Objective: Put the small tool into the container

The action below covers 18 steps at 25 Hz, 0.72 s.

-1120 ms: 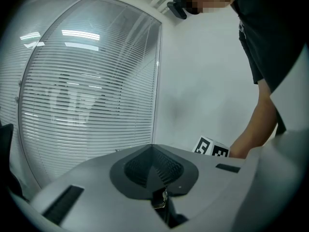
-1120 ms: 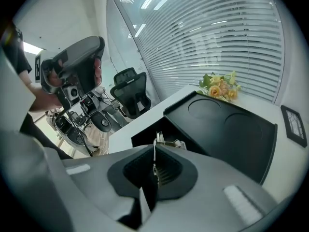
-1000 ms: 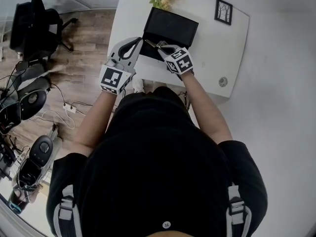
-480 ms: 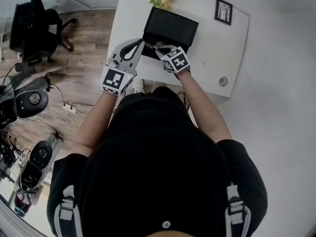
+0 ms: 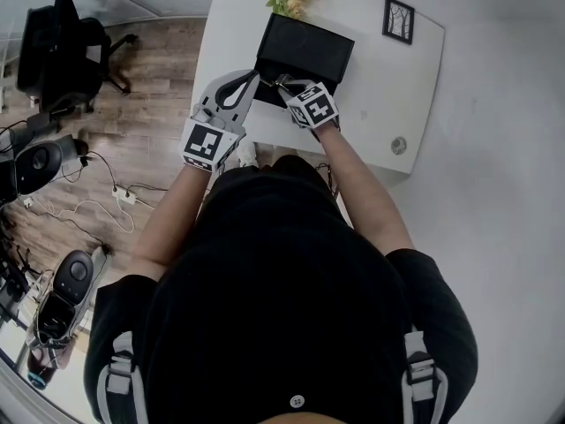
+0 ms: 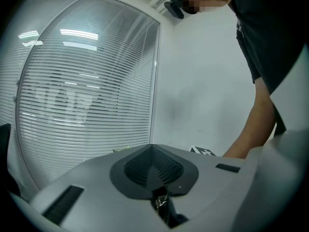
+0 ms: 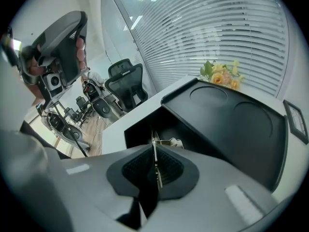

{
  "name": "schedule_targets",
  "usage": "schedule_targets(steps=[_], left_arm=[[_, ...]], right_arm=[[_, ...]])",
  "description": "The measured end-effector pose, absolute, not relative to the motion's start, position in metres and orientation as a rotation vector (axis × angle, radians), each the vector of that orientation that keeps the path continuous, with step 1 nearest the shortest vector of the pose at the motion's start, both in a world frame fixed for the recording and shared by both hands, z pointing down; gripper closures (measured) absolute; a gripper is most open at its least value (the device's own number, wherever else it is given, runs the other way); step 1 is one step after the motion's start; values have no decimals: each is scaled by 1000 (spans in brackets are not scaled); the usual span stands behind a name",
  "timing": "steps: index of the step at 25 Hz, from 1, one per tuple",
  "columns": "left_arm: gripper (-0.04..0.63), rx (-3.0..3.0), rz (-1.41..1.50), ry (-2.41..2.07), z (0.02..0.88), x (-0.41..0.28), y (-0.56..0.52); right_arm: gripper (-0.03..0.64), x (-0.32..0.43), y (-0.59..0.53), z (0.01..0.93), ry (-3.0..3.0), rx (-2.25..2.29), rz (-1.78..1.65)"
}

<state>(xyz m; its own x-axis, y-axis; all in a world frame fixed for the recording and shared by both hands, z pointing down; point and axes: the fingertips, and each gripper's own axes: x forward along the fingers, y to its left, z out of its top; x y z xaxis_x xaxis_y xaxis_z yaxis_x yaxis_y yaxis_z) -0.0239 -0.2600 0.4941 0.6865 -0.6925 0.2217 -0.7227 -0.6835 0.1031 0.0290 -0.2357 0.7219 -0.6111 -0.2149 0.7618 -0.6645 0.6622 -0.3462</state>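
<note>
The right gripper [image 7: 155,154] clamps the tool [image 7: 154,138], its tip over the open container [image 7: 143,125] at 12 o'clock. Release remains. Left gripper [image 6: 153,151] jaws are together.

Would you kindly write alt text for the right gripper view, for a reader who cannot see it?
The right tool, jaws shut on a thin metal implement, points into an open black container on a white table. Beyond are yellow flowers, window blinds and an office chair.
</note>
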Motion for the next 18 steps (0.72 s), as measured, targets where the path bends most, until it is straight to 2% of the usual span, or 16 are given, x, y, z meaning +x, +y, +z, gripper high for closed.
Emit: schedule_targets(steps=[18], left_arm=[[588,2714,226,-1121,495,-21,-259]], right_arm=[[561,40,-246,728,-2140,706,781]])
